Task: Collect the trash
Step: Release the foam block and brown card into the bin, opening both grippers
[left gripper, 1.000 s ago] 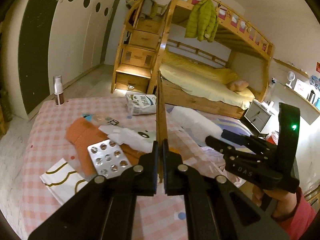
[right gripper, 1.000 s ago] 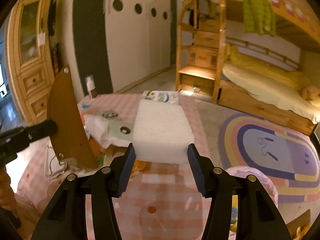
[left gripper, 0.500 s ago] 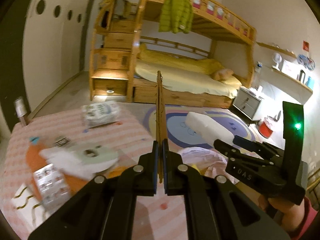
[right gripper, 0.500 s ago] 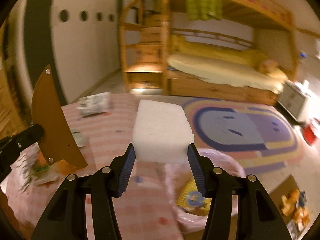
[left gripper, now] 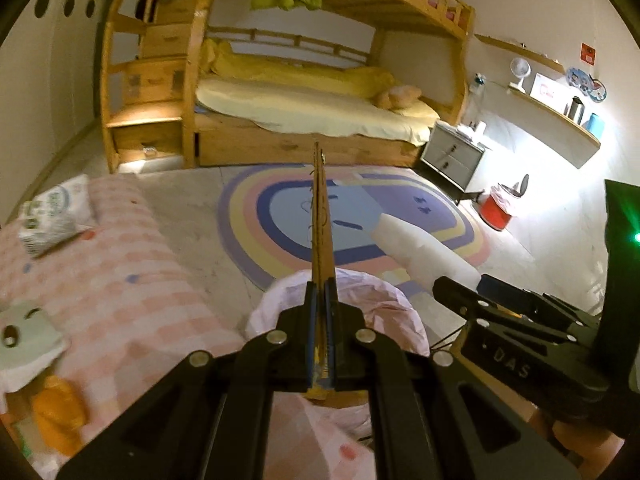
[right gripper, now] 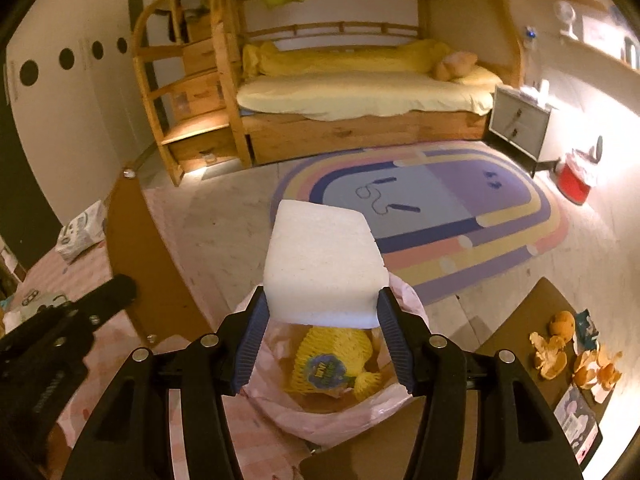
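Note:
My left gripper [left gripper: 320,292] is shut on a thin brown cardboard piece [left gripper: 322,216], seen edge-on in the left wrist view. The right wrist view shows its flat face [right gripper: 136,248], held by the left gripper [right gripper: 120,288] at the left. Between the ribbed pads of my right gripper [right gripper: 322,308] sits a white foam block [right gripper: 320,256], gripped at its near end. Both grippers hang over an open pink trash bag [right gripper: 320,420] with a yellow net wrapper [right gripper: 332,356] inside. From the left wrist, the right gripper [left gripper: 468,286] and its foam block [left gripper: 420,248] are to the right, above the bag [left gripper: 380,312].
A table with a pink checked cloth [left gripper: 120,280] lies to the left, with a tissue pack [left gripper: 52,216] and other litter on it. Orange peels [right gripper: 552,356] lie on a brown surface at the right. Beyond are a rainbow rug [right gripper: 440,208], a red bin [right gripper: 576,184] and a bunk bed.
Both grippers have swung from over the table to above the pink bag, still gripping the cardboard and the foam block. The table litter has slid off to the left of view.

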`<action>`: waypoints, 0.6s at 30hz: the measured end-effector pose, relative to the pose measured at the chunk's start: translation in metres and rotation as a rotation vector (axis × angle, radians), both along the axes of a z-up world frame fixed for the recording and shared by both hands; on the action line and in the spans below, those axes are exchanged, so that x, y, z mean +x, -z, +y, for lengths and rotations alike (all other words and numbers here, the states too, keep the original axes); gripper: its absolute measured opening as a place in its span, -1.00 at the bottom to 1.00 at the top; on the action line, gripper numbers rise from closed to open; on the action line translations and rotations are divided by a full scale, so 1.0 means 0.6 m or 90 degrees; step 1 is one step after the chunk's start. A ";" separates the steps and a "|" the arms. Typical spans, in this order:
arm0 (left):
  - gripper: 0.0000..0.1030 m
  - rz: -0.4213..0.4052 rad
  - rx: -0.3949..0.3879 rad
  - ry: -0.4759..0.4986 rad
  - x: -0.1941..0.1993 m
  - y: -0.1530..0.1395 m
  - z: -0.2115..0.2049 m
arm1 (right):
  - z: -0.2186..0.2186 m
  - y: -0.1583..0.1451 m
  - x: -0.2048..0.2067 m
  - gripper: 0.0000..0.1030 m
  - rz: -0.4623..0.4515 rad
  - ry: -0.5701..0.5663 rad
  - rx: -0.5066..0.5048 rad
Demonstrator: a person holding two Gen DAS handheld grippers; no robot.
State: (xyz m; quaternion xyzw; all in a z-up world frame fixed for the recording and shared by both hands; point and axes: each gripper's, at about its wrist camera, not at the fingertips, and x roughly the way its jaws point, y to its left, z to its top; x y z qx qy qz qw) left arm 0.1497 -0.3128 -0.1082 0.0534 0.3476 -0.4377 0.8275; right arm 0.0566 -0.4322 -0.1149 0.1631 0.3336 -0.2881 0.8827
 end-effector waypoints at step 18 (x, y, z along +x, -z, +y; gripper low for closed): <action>-0.36 -0.007 0.010 -0.072 0.002 -0.012 0.019 | -0.009 -0.004 -0.011 0.44 -0.048 0.005 0.026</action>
